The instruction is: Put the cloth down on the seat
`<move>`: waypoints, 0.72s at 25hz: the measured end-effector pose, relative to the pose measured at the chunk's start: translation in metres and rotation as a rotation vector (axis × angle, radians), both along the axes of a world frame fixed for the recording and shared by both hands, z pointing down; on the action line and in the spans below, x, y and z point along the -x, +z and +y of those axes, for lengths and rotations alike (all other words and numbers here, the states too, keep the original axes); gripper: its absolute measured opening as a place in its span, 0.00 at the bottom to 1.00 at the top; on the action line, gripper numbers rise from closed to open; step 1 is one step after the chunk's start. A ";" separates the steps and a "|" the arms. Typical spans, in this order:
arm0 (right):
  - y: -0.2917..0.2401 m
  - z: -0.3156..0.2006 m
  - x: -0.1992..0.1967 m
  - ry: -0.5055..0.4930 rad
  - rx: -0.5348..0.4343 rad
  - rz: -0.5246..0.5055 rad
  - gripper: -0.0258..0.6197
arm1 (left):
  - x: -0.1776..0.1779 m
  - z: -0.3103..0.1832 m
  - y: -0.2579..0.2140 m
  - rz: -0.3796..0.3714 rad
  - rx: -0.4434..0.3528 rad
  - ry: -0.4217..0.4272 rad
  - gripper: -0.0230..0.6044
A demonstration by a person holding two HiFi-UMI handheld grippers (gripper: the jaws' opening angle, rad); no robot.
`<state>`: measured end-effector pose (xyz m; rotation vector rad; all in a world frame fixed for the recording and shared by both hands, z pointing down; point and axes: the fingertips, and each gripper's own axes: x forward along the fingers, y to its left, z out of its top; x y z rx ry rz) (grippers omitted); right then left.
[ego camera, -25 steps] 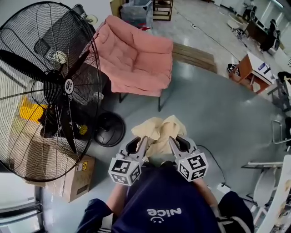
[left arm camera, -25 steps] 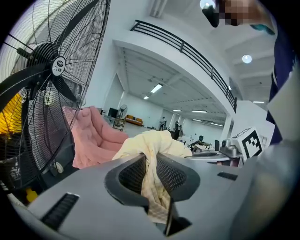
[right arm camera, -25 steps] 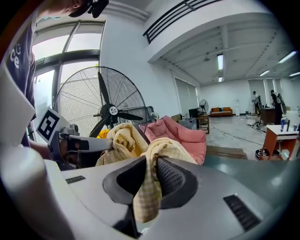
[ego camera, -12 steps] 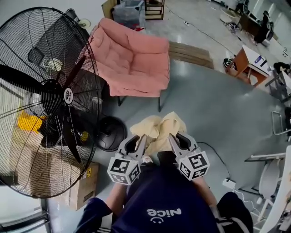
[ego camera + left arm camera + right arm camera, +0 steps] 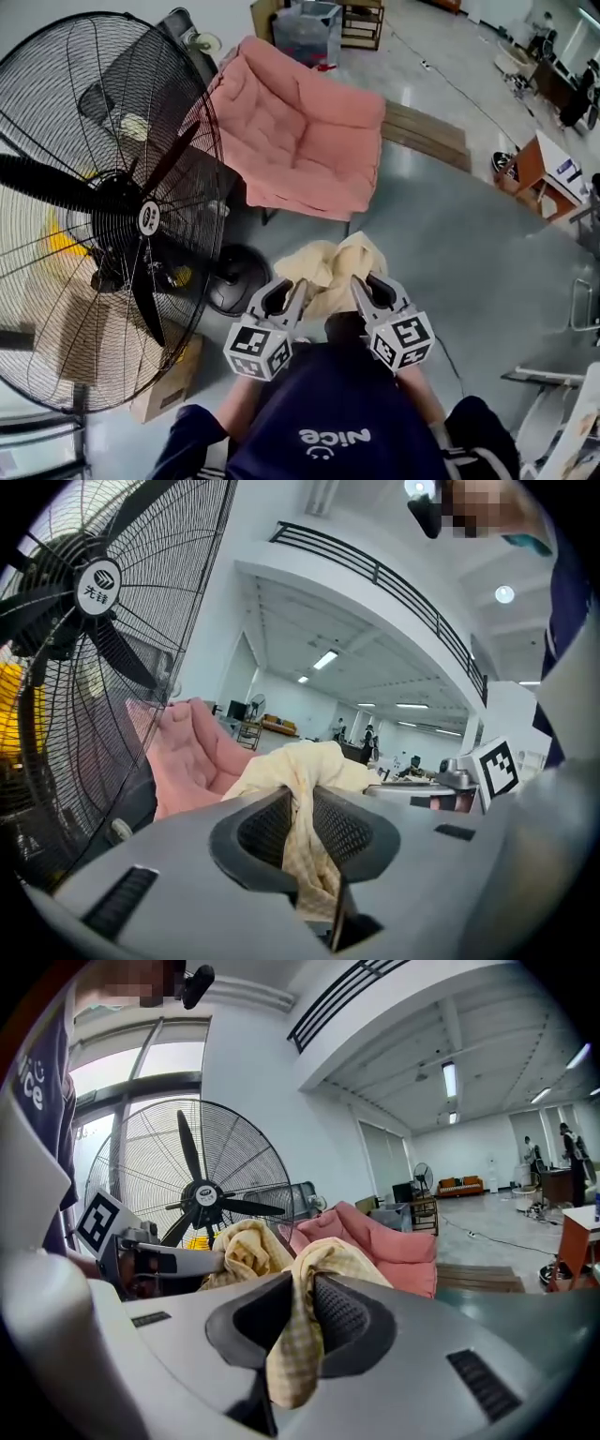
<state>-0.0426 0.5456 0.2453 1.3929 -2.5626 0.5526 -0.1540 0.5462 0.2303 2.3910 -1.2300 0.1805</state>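
My left gripper and right gripper each pinch a bunched bit of the yellow cloth — pads clamped on fabric in both gripper views. The cloth hangs between them over the floor, near the front edge of the pink seat — apparently not touching it. Big fan beside the seat.

Big black floor fan and workshop clutter on a glossy grey floor.
The fan stands upright at the left on a round black base, its cage filling that side. A cardboard box sits on the floor just beside it, and something yellow shows through the grille. Further back lie flat brown boards and a clear plastic bin beside a wooden shelf unit. A wooden desk stands off to the right.
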 end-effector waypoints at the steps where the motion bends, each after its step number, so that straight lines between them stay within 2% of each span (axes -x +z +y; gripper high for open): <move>1: 0.000 -0.012 -0.003 -0.012 0.000 0.000 0.18 | -0.004 -0.011 0.000 -0.004 0.001 -0.008 0.17; 11: -0.001 -0.121 -0.050 -0.109 -0.022 0.003 0.18 | -0.055 -0.109 0.002 -0.013 0.005 -0.098 0.17; 18: 0.004 -0.169 -0.090 -0.145 -0.023 0.005 0.18 | -0.097 -0.156 0.010 0.007 0.025 -0.137 0.17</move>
